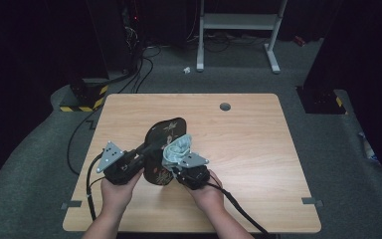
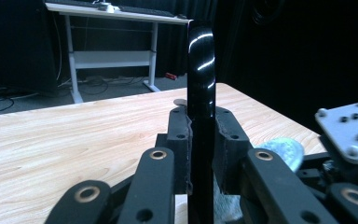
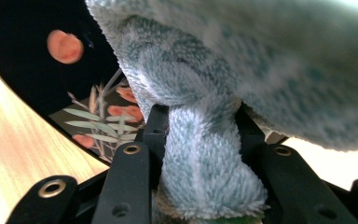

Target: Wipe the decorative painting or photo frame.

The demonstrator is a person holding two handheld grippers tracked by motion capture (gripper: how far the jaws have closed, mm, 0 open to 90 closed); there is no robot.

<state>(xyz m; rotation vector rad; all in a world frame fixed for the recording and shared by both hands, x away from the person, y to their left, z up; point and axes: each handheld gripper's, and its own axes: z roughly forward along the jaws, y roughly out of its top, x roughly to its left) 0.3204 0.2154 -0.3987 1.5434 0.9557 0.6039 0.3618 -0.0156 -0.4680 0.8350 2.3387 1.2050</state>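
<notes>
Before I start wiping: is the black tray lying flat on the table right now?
No. The left gripper clamps the tray by its edge, holding it upright above the table.

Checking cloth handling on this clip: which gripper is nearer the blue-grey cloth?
Right. The right gripper is shut on the cloth; the left gripper sits beside it, clamped on the black tray.

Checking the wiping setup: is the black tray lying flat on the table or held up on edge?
On edge: the left hand-held gripper clamps the tray rim, which rises vertically above the table.
</notes>
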